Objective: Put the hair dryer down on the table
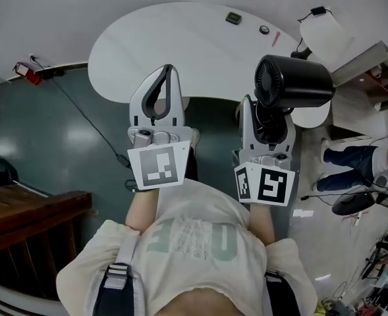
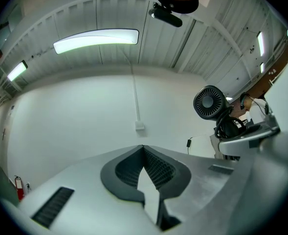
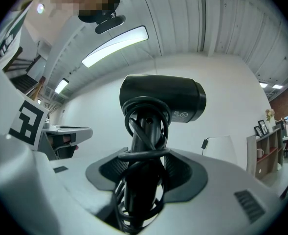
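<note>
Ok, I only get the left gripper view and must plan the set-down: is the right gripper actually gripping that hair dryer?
Observer: Yes, the right gripper is shut on the hair dryer by its handle.
Operator: Is the cord dangling?
Observer: No, the cord is wound round the handle.
Operator: Any table close?
Observer: The white table lies just ahead; a small dark object sits near its far edge.
</note>
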The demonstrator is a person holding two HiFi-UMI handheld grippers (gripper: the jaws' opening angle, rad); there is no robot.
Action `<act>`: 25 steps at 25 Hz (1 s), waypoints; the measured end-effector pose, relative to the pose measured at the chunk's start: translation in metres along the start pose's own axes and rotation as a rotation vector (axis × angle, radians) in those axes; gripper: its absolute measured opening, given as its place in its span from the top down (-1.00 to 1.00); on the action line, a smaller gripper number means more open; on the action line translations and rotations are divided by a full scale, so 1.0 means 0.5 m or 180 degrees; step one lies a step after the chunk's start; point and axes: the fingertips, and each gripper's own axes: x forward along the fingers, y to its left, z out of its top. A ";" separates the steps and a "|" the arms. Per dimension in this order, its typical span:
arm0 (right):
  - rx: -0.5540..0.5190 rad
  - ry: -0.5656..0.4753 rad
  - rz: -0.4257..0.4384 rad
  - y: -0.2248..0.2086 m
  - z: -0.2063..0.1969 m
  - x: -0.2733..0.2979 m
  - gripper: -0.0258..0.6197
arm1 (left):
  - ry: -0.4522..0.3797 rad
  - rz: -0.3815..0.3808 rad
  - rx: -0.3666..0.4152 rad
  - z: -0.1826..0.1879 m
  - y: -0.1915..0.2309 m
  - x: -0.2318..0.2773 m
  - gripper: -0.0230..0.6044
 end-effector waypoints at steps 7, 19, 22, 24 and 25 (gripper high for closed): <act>0.0040 0.0071 0.0063 -0.011 -0.014 0.152 0.21 | 0.0211 -0.0269 0.0604 -0.048 0.013 0.125 0.91; 0.0009 0.0187 0.0048 -0.018 -0.040 0.384 0.21 | 0.0312 -0.0513 0.0930 -0.126 0.062 0.329 0.91; -0.0037 0.0238 0.0014 -0.028 -0.054 0.436 0.21 | 0.0335 -0.0507 0.0825 -0.150 0.085 0.379 0.91; -0.0077 0.0264 -0.0001 -0.033 -0.063 0.466 0.21 | 0.0350 -0.0501 0.0765 -0.168 0.100 0.409 0.91; -0.0097 0.0273 -0.0004 -0.035 -0.067 0.480 0.21 | 0.0357 -0.0493 0.0743 -0.176 0.106 0.424 0.91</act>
